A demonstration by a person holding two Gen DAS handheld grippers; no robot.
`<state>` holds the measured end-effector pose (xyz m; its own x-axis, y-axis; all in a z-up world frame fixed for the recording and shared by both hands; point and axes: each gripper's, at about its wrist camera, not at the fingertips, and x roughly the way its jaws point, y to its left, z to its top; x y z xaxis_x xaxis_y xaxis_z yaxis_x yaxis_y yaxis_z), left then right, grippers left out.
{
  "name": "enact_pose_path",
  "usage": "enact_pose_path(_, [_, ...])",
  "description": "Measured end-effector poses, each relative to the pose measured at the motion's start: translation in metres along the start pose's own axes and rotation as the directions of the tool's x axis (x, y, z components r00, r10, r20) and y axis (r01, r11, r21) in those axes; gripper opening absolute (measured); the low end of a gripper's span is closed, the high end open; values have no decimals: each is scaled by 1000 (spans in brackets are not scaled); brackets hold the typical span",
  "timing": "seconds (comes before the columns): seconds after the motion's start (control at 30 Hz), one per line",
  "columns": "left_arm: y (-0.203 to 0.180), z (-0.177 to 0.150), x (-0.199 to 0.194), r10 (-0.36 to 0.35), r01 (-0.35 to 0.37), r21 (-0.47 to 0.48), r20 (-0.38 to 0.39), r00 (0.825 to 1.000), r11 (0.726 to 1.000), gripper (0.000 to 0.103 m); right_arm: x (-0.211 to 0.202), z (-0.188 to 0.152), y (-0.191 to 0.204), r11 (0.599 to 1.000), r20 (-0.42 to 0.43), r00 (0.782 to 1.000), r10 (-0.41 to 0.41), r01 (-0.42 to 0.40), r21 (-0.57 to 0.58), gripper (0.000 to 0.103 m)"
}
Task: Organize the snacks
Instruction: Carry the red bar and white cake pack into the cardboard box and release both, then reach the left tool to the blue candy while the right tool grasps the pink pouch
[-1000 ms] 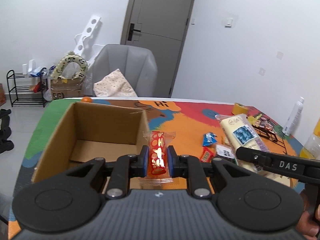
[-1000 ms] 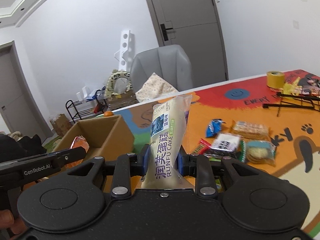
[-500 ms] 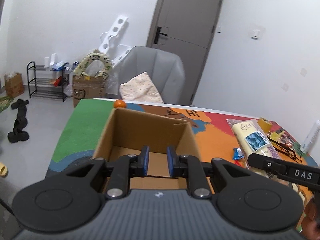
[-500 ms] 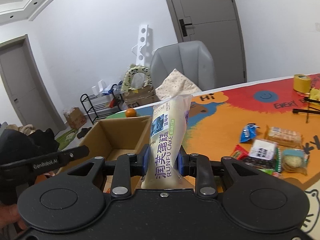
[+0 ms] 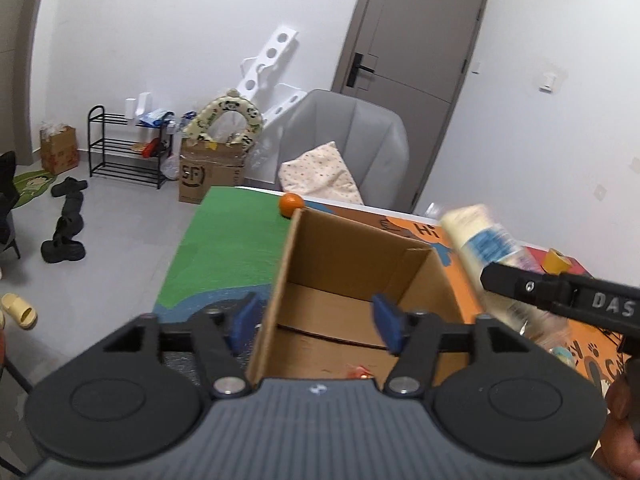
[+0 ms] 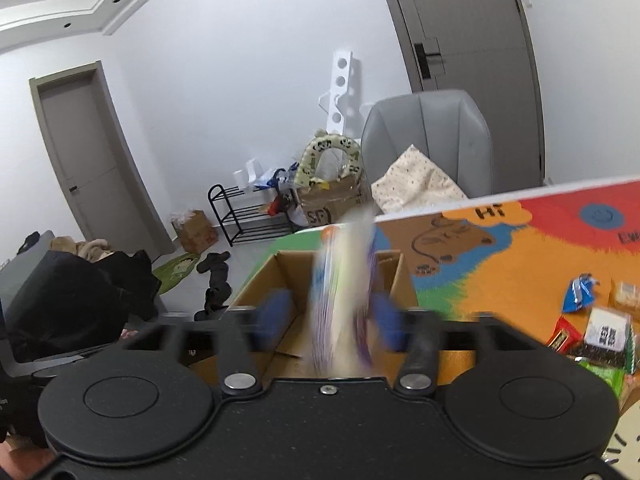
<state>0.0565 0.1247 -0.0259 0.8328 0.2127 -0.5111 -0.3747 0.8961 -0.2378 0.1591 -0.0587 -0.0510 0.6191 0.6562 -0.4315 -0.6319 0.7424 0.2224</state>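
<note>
An open cardboard box (image 5: pixel 352 272) stands on the colourful table mat. My left gripper (image 5: pixel 316 318) is open and empty right over the box; a red snack packet (image 5: pixel 358 372) lies on the box floor below it. My right gripper (image 6: pixel 332 316) is over the same box (image 6: pixel 288 264) with its jaws spread. The long pale cake bag (image 6: pixel 344 292) between them is motion-blurred and touches neither pad. The bag also shows blurred in the left wrist view (image 5: pixel 484 240), beside the box.
Several loose snack packets (image 6: pixel 592 320) lie on the mat at the right. An orange (image 5: pixel 291 204) sits behind the box. A yellow tape roll (image 5: pixel 558 260) is at the far right. A grey chair (image 5: pixel 348 148) stands beyond the table's far edge.
My left gripper opened and the red packet dropped into the box. My right gripper carried the cake bag left over the box and has just opened; the bag is blurred.
</note>
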Motion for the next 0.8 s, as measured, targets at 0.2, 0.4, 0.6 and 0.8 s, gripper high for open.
enact_pose_path(0.2, [-1,0,-7,20,-20,-5,34,999,1000,90,-11,-5,-11,1000,-4,1000,-18,18,25,70])
enact_pose_path(0.4, [-20,-4,-4,-22,22,17,12,1000,1000,95,-30,-16,-34,996,-9,998,-64,65,64,77])
enact_pose_path(0.6, [-46,-13,-3,-67,68,56,-13,998,996,97,-50,-29,-61,987,-22,993,-117,119,107,79])
enact_pose_path(0.8, [-76,-23,-2,-110,113,88,-34,993,990,97,-70,-38,-91,975,-31,986,-165,168,145,79])
